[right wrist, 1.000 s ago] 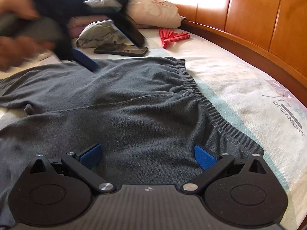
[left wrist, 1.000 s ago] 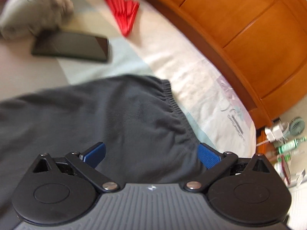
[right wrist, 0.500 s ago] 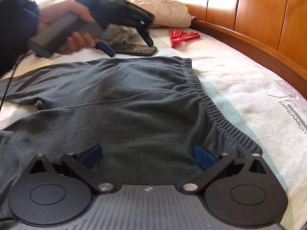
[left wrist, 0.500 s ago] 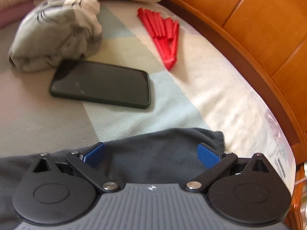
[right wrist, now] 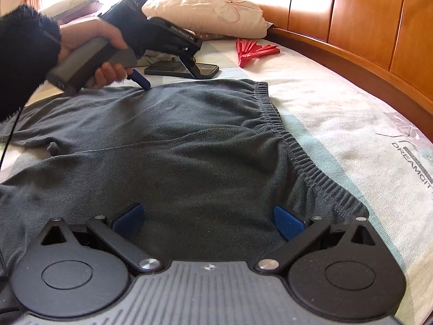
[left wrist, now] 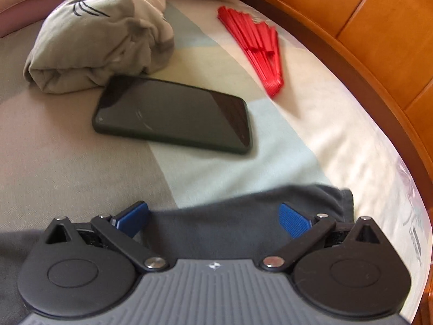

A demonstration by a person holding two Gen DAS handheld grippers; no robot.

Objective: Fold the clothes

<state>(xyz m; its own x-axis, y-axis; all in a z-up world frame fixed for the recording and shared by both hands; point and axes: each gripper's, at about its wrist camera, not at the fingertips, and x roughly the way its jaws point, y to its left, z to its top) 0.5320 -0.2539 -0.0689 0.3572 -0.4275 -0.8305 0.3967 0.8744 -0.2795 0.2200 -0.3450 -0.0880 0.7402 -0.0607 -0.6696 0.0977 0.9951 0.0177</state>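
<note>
Jaws spread, both grippers [left wrist: 213, 218] [right wrist: 208, 218] hover over dark trousers [right wrist: 189, 146].

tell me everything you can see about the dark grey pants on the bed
The dark grey pants lie spread flat on the bedsheet, unfolded. The cloth looks like soft, fleecy knit, with a gathered elastic waistband on the headboard side and a stitched seam across the middle. The left gripper, open, has a blue finger touching the far edge; the right gripper, also open, sits over the near part.

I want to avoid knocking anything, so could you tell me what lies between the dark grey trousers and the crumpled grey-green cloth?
A black smartphone lies there on the sheet, seen in the left wrist view.
</note>
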